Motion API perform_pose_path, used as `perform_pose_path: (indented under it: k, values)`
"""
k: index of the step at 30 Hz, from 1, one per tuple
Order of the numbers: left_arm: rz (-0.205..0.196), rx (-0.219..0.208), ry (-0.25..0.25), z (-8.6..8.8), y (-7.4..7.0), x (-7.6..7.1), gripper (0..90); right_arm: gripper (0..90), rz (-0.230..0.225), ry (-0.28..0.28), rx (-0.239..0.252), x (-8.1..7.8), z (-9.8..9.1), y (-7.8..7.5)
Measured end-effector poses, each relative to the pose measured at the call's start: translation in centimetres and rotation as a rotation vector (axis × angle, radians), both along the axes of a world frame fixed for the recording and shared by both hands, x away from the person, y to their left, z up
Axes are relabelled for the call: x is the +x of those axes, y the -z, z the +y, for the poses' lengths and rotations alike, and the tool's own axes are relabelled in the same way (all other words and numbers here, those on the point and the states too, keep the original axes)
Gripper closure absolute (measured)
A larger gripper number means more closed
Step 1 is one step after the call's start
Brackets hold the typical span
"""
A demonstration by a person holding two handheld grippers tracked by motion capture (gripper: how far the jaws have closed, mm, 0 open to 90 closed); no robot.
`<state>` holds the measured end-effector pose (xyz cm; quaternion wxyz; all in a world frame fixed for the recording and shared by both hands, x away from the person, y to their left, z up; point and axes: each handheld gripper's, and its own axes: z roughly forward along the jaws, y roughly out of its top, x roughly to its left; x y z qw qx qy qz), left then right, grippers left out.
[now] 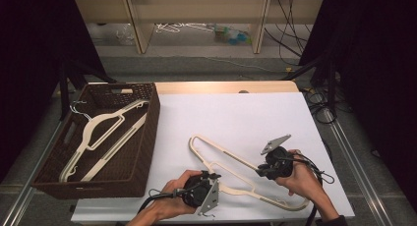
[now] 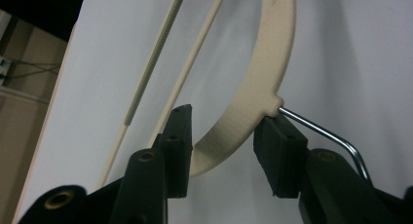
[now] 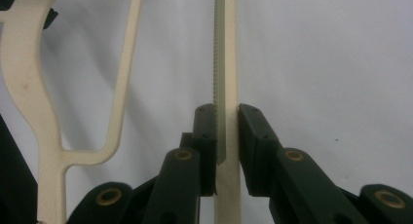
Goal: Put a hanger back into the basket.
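**Hanger held at both ends, basket off to your left**

Start with the white table (image 1: pixel 236 118): the cream hanger (image 1: pixel 231 162) lies flat on it in front of you, its long axis running from far-left to near-right across the sheet. The brown wicker basket (image 1: pixel 142 152) sits at the table's left edge, already holding another hanger (image 1: pixel 105 135), so if the basket is the goal, the load has to travel left, and your left hand is the nearer one to it.

Your right gripper (image 3: pixel 226 131) is clamped narrow on the hanger's toothed crossbar (image 3: pixel 226 63), pads pressing it from both sides; in the high view it sits at the hanger's right half (image 1: pixel 268 169).

Your left gripper (image 2: pixel 229 136) straddles the curved shoulder just where the metal hook (image 2: pixel 321 131) leaves the plastic. Its jaws stand half open: the right pad looks to be against the neck, but the left pad stands off the band with a gap showing, so this is not yet a grip. Close it fully before lifting, I'd judge, or that end may swing.
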<state>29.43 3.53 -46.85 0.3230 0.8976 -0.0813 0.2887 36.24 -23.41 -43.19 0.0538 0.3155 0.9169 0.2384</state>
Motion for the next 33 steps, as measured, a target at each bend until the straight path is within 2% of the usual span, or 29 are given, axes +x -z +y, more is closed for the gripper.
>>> perform_pose_path:
  k: [1,2,8,10,11,12,14,15,17,18,19,20,21,22,24,27,28,29,30,31,32,33]
  values:
    - [-0.017,-0.007,0.042,-0.1,-0.3,0.1,60.7,79.0,0.004,-0.002,-0.001,0.0,0.0,0.0]
    - [-0.024,0.004,0.055,-0.1,-0.5,0.1,63.2,78.9,0.005,-0.012,-0.003,0.0,0.0,0.1]
    - [-0.017,0.028,0.071,-0.2,-1.3,-0.9,70.1,78.9,0.02,-0.032,0.003,0.0,0.0,0.4]
    - [-0.035,0.045,0.087,-0.3,-1.8,-1.1,71.8,78.8,0.031,-0.039,0.001,-0.1,-0.1,0.3]
    - [-0.028,0.047,0.088,-0.3,-2.1,-1.2,72.4,78.7,0.024,-0.048,0.004,-0.1,-0.1,0.3]
    - [-0.032,0.045,0.091,-0.3,-2.4,-1.2,72.9,78.7,0.024,-0.052,0.006,-0.1,-0.1,0.3]
    - [-0.012,0.028,0.097,-0.3,-3.0,-1.3,73.8,78.4,0.034,-0.056,0.013,-0.2,-0.1,0.2]
    - [-0.026,0.027,0.102,-0.3,-3.3,-1.4,74.7,78.0,0.03,-0.061,0.024,-0.2,-0.2,0.2]
    - [-0.03,0.011,0.099,-0.4,-3.9,-1.6,77.0,77.1,0.039,-0.059,0.028,-0.3,-0.2,0.0]
    - [-0.017,0.001,0.097,-0.4,-4.2,-1.7,78.8,76.3,0.038,-0.059,0.039,-0.4,-0.2,-0.1]
    - [0.003,0.013,0.102,-0.4,-4.6,-1.6,79.7,74.5,0.034,-0.058,0.039,-0.4,-0.3,-0.3]
    - [0.006,0.023,0.11,-0.4,-4.7,-1.7,79.7,73.2,0.027,-0.055,0.042,-0.5,-0.3,-0.6]
    - [-0.001,0.015,0.102,-0.3,-4.9,-1.8,80.4,72.9,0.021,-0.049,0.048,-0.6,-0.4,-0.9]
    - [0.02,-0.008,0.097,-0.2,-5.0,-1.7,81.3,71.7,0.014,-0.048,0.055,-0.6,-0.6,-1.2]
    - [0.033,-0.03,0.08,0.0,-5.5,-1.5,81.4,67.1,-0.01,-0.033,0.066,-0.7,-1.0,-1.8]
    - [0.037,-0.031,0.06,0.3,-6.2,-1.4,81.7,60.3,-0.064,0.002,0.097,-1.0,-1.4,-2.8]
    - [0.043,-0.038,0.055,0.4,-6.5,-1.3,82.0,57.7,-0.077,0.036,0.109,-1.2,-1.4,-3.2]
    - [0.054,-0.059,0.041,0.5,-6.7,-1.2,82.1,54.0,-0.106,0.038,0.119,-1.2,-1.6,-3.5]
    - [0.056,-0.056,0.032,0.7,-7.0,-1.1,82.2,50.2,-0.119,0.055,0.125,-1.3,-1.7,-3.9]
    - [0.069,-0.077,0.017,0.8,-7.1,-1.0,82.0,47.2,-0.137,0.077,0.142,-1.3,-1.9,-4.3]
    - [0.074,-0.075,0.004,1.0,-7.4,-0.8,82.0,44.7,-0.168,0.09,0.161,-1.3,-2.0,-4.6]
    - [0.094,-0.09,-0.012,1.2,-7.7,-0.7,82.0,42.2,-0.179,0.106,0.177,-1.3,-2.2,-5.0]
